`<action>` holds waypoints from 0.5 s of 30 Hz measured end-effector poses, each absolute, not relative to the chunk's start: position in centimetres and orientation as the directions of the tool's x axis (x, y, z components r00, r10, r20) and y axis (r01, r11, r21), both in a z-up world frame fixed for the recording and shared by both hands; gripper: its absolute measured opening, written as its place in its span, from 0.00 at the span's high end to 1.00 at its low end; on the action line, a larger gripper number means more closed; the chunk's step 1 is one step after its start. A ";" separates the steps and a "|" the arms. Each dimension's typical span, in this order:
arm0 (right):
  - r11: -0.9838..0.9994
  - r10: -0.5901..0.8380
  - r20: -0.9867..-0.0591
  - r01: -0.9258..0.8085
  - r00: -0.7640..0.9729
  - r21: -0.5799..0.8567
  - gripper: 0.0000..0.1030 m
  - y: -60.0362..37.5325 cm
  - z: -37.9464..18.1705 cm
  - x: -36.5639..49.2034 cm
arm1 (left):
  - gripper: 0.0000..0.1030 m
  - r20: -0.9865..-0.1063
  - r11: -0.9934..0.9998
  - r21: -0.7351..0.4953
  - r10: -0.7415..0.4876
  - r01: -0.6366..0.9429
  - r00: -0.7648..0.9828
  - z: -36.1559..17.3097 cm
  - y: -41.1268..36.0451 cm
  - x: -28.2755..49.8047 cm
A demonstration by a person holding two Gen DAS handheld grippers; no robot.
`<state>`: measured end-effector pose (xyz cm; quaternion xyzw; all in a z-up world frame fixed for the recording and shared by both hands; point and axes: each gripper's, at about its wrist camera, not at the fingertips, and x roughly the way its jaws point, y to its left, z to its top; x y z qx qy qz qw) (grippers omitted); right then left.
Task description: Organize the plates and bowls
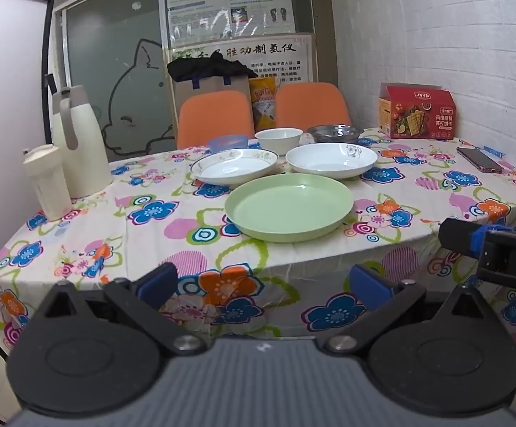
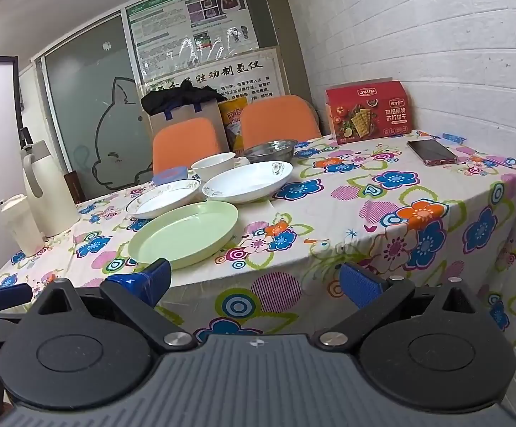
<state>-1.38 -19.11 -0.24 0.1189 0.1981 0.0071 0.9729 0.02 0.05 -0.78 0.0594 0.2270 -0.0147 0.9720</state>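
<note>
Here, with my left gripper (image 1: 263, 283) and right gripper (image 2: 254, 281) both spread empty, I should approach the green plate (image 1: 289, 206) low, pinching its near rim squarely.
</note>
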 end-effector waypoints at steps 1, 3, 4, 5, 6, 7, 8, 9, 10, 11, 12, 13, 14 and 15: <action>0.972 0.060 -0.385 0.034 0.921 0.233 0.14 -19.0 -0.3 -1.4 | 0.00 -0.443 0.993 0.108 -0.002 0.055 0.896 -0.8 0.1 0.0; 0.972 0.061 -0.385 0.033 0.921 0.233 0.14 -19.0 -0.2 -1.4 | 0.00 -0.448 0.993 0.101 -0.006 0.057 0.894 -0.8 0.2 0.1; 0.972 0.061 -0.385 0.034 0.921 0.233 0.14 -19.0 -0.2 -1.4 | 0.00 -0.450 0.993 0.099 -0.006 0.057 0.893 -0.8 0.3 0.1; 0.972 0.061 -0.385 0.033 0.921 0.232 0.14 -19.0 -0.2 -1.4 | 0.00 -0.451 0.994 0.098 -0.006 0.056 0.893 -0.8 0.3 0.1; 0.973 0.062 -0.386 0.031 0.921 0.231 0.14 -19.0 -0.2 -1.4 | 0.00 -0.452 0.994 0.097 -0.005 0.055 0.892 -0.8 0.3 0.1; 0.973 0.063 -0.387 0.030 0.920 0.231 0.14 -19.0 -0.3 -1.4 | 0.00 -0.452 0.994 0.097 -0.003 0.053 0.892 -0.8 0.3 0.2; 0.972 0.064 -0.388 0.030 0.919 0.232 0.14 -19.0 -0.4 -1.3 | 0.00 -0.453 0.994 0.097 -0.002 0.052 0.892 -0.8 0.3 0.2; 0.972 0.065 -0.389 0.030 0.919 0.233 0.14 -19.0 -0.4 -1.3 | 0.00 -0.453 0.994 0.098 -0.003 0.053 0.891 -0.8 0.3 0.2; 0.972 0.065 -0.390 0.030 0.919 0.233 0.14 -19.0 -0.5 -1.3 | 0.00 -0.454 0.994 0.097 -0.004 0.053 0.891 -0.8 0.3 0.2; 0.972 0.063 -0.391 0.032 0.918 0.233 0.14 -19.0 -0.4 -1.3 | 0.00 -0.455 0.994 0.097 -0.004 0.054 0.891 -0.8 0.3 0.2; 0.972 0.063 -0.392 0.033 0.918 0.234 0.14 -19.1 -0.4 -1.3 | 0.00 -0.456 0.994 0.098 -0.005 0.055 0.890 -0.9 0.3 0.3; 0.972 0.064 -0.392 0.032 0.918 0.234 0.14 -19.1 -0.4 -1.3 | 0.00 -0.457 0.994 0.098 -0.004 0.055 0.890 -0.9 0.3 0.3; 0.972 0.064 -0.392 0.032 0.918 0.235 0.13 -19.1 -0.4 -1.3 | 0.00 -0.458 0.994 0.097 -0.004 0.054 0.889 -0.9 0.3 0.3; 0.972 0.065 -0.391 0.031 0.918 0.234 0.13 -19.1 -0.4 -1.3 | 0.00 -0.458 0.994 0.096 -0.005 0.055 0.889 -0.9 0.3 0.3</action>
